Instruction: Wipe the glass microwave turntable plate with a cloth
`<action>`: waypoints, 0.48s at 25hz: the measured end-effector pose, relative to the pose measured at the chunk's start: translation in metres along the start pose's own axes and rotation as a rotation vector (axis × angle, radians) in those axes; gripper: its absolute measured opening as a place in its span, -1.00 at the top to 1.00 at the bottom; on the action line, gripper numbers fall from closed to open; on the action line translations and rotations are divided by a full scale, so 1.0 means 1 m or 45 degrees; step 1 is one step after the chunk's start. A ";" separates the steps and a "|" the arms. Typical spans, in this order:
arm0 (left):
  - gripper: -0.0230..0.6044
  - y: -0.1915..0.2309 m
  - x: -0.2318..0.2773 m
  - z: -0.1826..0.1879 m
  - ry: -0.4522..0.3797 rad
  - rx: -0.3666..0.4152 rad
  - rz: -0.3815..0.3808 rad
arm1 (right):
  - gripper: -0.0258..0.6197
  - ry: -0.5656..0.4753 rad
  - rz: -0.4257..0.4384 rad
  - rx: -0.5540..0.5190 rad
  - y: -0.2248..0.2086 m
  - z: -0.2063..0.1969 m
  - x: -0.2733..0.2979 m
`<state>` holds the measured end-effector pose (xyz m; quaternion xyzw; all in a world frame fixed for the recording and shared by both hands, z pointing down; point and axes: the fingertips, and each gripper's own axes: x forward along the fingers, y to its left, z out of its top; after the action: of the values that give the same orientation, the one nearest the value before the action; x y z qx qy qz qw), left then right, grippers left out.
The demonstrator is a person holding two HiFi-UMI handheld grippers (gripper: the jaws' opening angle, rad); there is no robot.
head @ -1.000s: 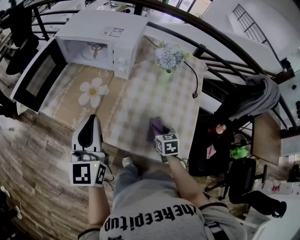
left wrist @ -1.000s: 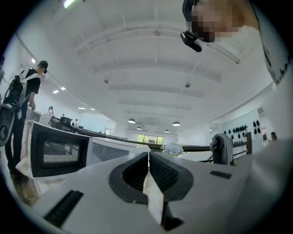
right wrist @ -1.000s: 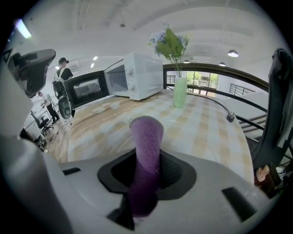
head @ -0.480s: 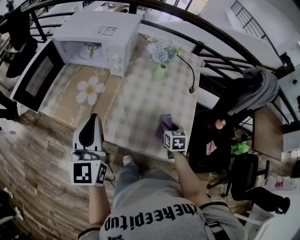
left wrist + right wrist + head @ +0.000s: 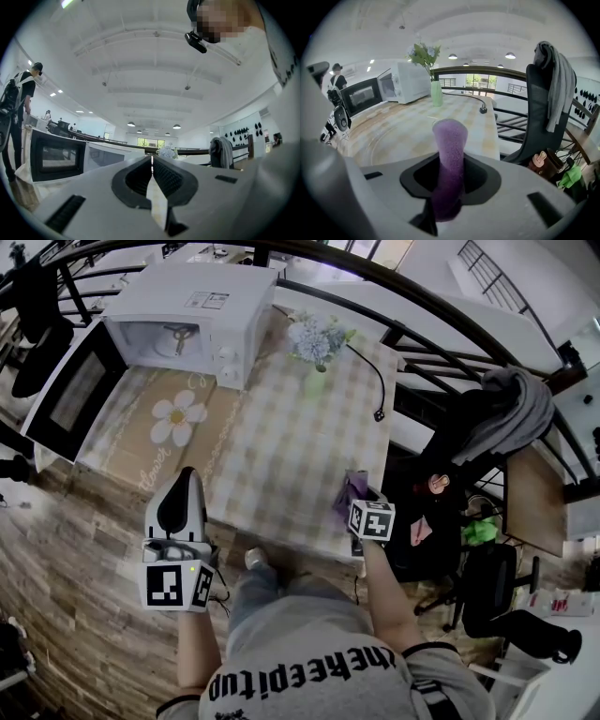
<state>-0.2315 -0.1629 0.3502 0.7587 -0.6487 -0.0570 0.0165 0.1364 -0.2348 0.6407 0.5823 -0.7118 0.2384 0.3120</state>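
Glass-clear, the turntable plate point(image 5: 401, 140) shows only as a faint curved rim lying on the checked tabletop point(image 5: 300, 427), at 10 o'clock from the right tongs point(image 5: 449, 161) in their own view. Those tongs are clamped on a purple cloth point(image 5: 449, 136) that stands up between them, at the tabletop's 4 o'clock edge. The left tongs point(image 5: 151, 161) are pressed together on nothing, off the 7 o'clock side. At 11 o'clock a white microwave point(image 5: 192, 310) stands with its door open, a flower vase point(image 5: 314, 352) beside it.
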 end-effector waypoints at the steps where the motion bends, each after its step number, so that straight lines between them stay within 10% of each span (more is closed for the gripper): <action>1: 0.89 0.000 0.000 0.000 -0.001 0.000 0.000 | 0.56 0.002 -0.006 -0.005 -0.001 0.000 -0.001; 5: 0.89 -0.002 -0.001 0.002 -0.001 0.004 -0.006 | 0.57 0.029 0.032 -0.004 0.017 0.005 -0.005; 12: 0.89 -0.007 0.003 0.000 0.003 0.004 -0.020 | 0.57 -0.014 0.412 -0.079 0.146 0.016 -0.014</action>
<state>-0.2240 -0.1648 0.3494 0.7638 -0.6429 -0.0551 0.0155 -0.0074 -0.2060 0.6236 0.4514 -0.8050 0.2604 0.2836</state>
